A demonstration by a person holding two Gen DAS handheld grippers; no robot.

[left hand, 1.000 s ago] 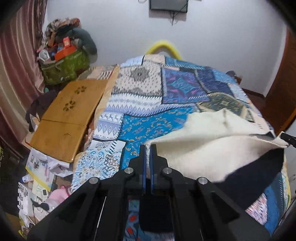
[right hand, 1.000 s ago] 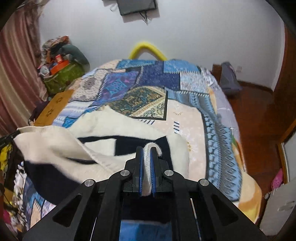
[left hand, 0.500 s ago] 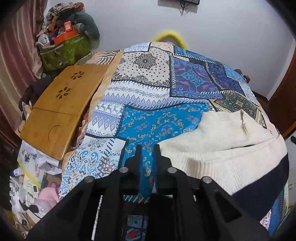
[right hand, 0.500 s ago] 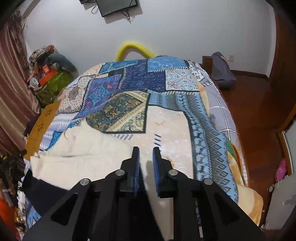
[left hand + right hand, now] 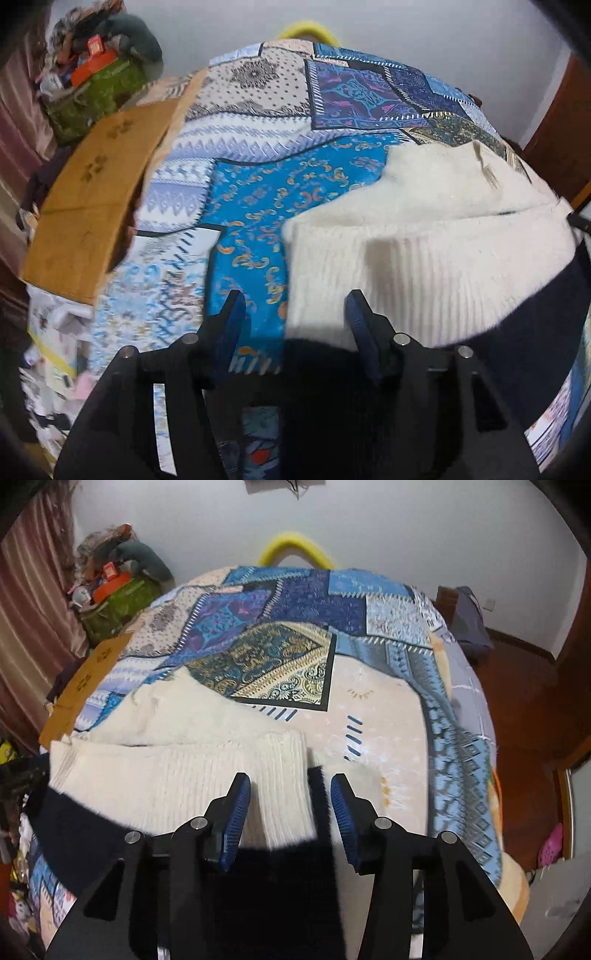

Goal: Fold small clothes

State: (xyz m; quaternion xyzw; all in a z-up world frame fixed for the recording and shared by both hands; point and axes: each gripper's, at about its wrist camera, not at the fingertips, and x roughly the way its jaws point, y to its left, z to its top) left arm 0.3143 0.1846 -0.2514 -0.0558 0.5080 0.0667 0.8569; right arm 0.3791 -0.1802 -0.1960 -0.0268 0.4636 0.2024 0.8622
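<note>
A cream knit sweater (image 5: pixel 436 236) with a dark navy band lies folded over on the patchwork bedspread (image 5: pixel 258 206). My left gripper (image 5: pixel 293 306) hovers over the fold's left corner, jaws opening; the ribbed cream edge lies between the fingers but the blue pads stand off it. In the right wrist view the same sweater (image 5: pixel 177 775) spreads to the left. My right gripper (image 5: pixel 290 786) is above its right corner, jaws opening too, with cream rib and navy cloth lying loose between the pads.
A wooden lap table (image 5: pixel 96 199) leans along the bed's left side. Behind it is a green bag piled with clutter (image 5: pixel 114 598). A yellow curved tube (image 5: pixel 295 546) rises at the bed's far end. Wooden floor and a dark bag (image 5: pixel 469 624) lie to the right.
Both grippers were shut on the sweater's corners, holding it up. They came down onto the bed, laid the fold flat, then let go and spread their jaws.
</note>
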